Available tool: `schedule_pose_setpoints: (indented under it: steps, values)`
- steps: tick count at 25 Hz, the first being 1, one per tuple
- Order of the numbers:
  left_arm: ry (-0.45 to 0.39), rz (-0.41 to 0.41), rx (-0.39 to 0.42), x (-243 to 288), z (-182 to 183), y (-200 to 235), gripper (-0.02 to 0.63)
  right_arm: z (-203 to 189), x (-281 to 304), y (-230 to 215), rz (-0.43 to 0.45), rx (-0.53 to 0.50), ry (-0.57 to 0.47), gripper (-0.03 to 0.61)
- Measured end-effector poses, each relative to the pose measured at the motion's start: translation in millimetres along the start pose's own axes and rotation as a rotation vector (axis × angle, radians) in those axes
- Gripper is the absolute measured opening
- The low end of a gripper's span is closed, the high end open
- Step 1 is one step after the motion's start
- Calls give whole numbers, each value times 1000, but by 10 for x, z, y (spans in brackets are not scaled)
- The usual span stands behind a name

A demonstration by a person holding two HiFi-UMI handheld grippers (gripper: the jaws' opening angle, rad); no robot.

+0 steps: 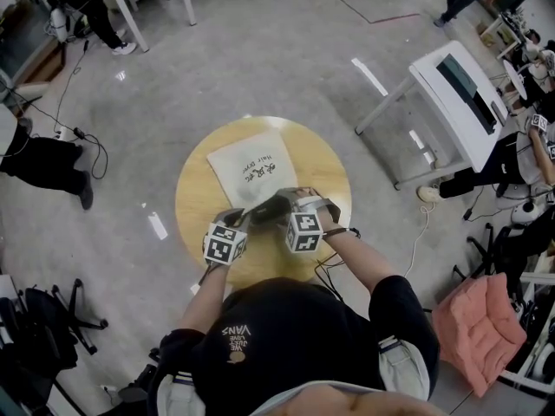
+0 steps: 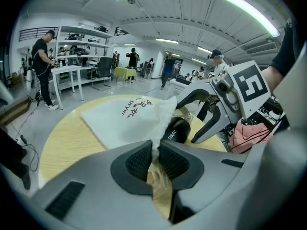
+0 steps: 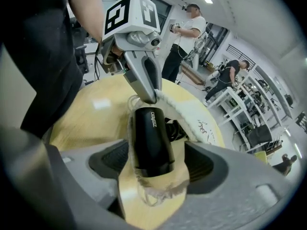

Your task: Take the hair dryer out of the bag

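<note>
The black hair dryer (image 3: 151,138) lies at the open mouth of the bag (image 1: 251,167), on the side of the worktop (image 1: 198,206) nearest the person. Its body pokes out past the frayed cloth rim, and a bit of dark cord (image 3: 177,126) shows behind it, further inside. The right hand-held gripper (image 3: 158,163) points steeply down over it with its jaws spread wide. The dryer sits between the two pads with a gap showing on each side, so neither pad presses on it.

Just beside it, the left hand-held gripper (image 2: 152,159) is pinched together on a fold of the bag's pale cloth at the mouth, the fabric squeezed between its dark ribbed pads. The rest of the bag lies flat on the round wooden worktop, printed side up, stretching away from the person.

Around the worktop is a grey floor (image 1: 260,50). A white table (image 1: 460,102) stands off to the right, a pink cushion (image 1: 475,323) lies lower right, and other people stand and sit further off.
</note>
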State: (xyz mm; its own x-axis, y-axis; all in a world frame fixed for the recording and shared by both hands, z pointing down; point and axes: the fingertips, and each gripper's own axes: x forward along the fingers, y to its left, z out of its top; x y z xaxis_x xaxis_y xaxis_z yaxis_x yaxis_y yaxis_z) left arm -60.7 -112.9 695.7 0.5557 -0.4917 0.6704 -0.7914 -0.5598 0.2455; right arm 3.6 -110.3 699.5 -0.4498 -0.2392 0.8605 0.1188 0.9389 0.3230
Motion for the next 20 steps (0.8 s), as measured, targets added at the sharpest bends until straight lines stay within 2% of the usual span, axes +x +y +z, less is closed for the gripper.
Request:
schedule_pose_setpoints:
  steps: [2,9,20]
  values:
    - [2,0,-2,2,2,6,49,-17,33,31,44,-37,17,396]
    - [2,0,-20,28,-19,63,49,-72,219,122,155,-79,51,399]
    - [-10,3,-43,76,13,79,50,-144,402,34,232,-66,77,408]
